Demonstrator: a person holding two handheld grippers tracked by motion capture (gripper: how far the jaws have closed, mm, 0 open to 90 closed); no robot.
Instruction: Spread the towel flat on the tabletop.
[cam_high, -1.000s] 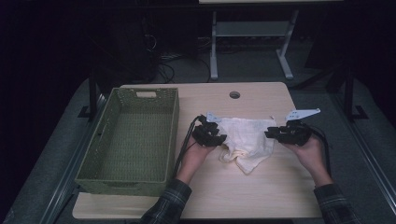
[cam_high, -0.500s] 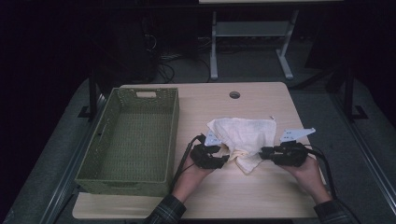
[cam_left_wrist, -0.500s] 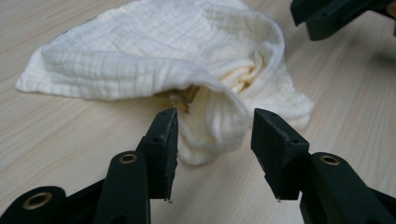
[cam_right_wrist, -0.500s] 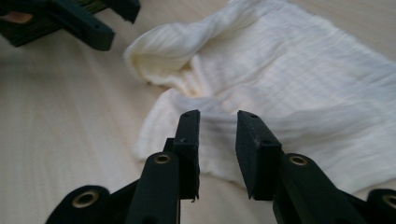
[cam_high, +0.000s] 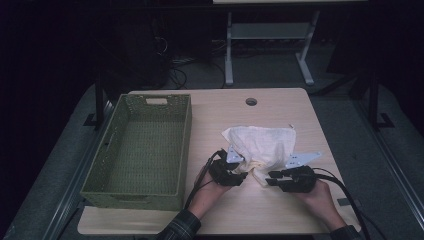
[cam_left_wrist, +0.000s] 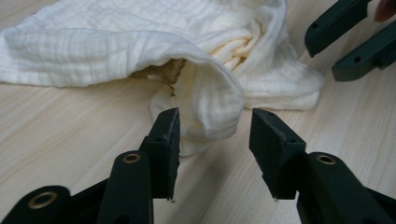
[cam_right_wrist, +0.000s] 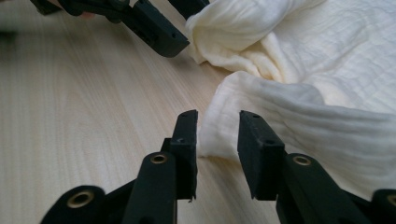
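High view shows a cream cloth (cam_high: 262, 147) lying crumpled on the right half of the table (cam_high: 280, 107), its near end bunched between the two grippers toward the near edge. Left gripper (cam_high: 239, 176) sits at the cloth's near left corner; the left gripper view shows its jaws spread, a fold of cloth (cam_left_wrist: 210, 112) reaching between them without being pinched, and they have just been closing a little. Right gripper (cam_high: 270, 179) sits just right of it; its jaws stand apart around a cloth edge (cam_right_wrist: 217, 130) and have just been opening slightly. A green basket (cam_high: 142, 147) stands along the table's left edge, apart from the cloth.
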